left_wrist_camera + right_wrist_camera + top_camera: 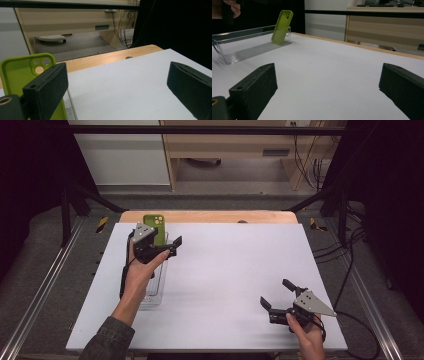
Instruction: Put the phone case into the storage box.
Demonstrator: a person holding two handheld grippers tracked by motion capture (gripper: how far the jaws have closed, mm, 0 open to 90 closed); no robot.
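A: Status of the left gripper [169, 248]?

B: Jaws set wide apart, nothing between them. It hovers over the far end of the clear tray [156, 296]. In the left gripper view, the green phone case [17, 75] stands just behind its left-hand jaw.

A: Position of the case?

B: Upright, slightly tilted, at the tray's far end, camera cutouts at the top. In the right gripper view the green phone case [282, 27] leans against the tray's end wall. Whether the left gripper's jaw touches the case cannot be determined; the jaw overlaps it in that view.

A: Right gripper [277, 298]?

B: Jaws likewise spread, holding nothing. It sits low over the white table surface [235, 270], well apart from the tray and the case, which lie ahead of it and to its left.
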